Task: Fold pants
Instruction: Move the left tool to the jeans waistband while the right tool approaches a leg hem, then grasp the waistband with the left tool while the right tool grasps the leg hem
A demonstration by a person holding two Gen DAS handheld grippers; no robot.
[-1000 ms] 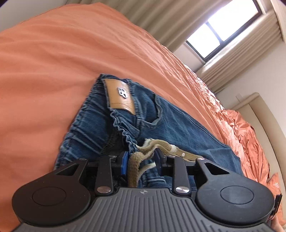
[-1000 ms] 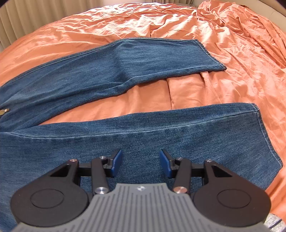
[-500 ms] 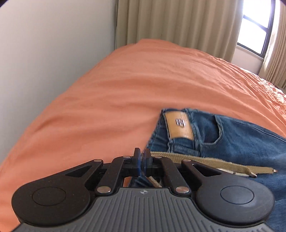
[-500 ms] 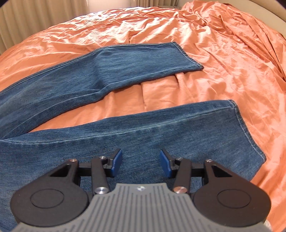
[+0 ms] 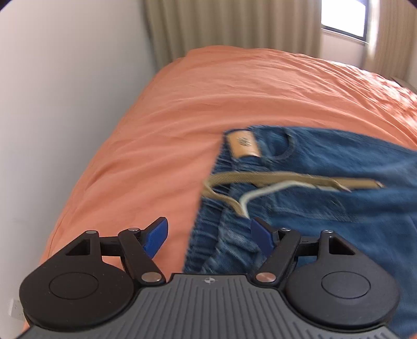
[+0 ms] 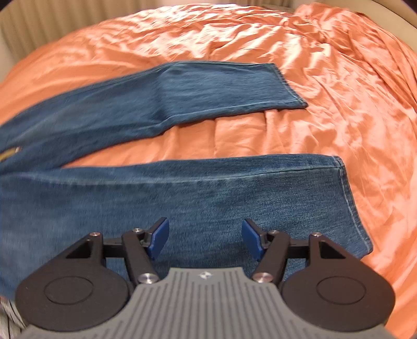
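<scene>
The bed point(image 6: 338, 78), covered in an orange sheet, is filling both views; in the left wrist view its near edge is curving down beside a plain pale wall point(image 5: 52, 104), with ribbed beige curtains point(image 5: 229, 26) and a bright window point(image 5: 344, 18) hanging beyond the far edge. A broad stretch of smooth sheet is lying open between that edge and the pants. In the right wrist view the sheet is looking far more crumpled and glossy, with wide bare cloth spreading past both hems.

The pants point(image 6: 208, 198), blue denim, are lying flat on the bed with the two legs spreading apart in a narrow V, a wedge of orange showing between them. The far leg point(image 6: 195, 94) is ending in a stitched hem well short of the rumpled folds; the near leg point(image 6: 260, 193) is running under the right claw. Only the left wrist view is showing the waist: the gathered waistband, a tan leather patch point(image 5: 243, 147), and a khaki webbing belt point(image 5: 273, 180) trailing loosely across the denim with a pale cord beside it, all somewhat blurred.

The left claw point(image 5: 209, 236) is hanging wide apart over the waistband's edge, holding nothing. The right claw point(image 6: 206, 240) is likewise spread wide above the near leg, gripping nothing.
</scene>
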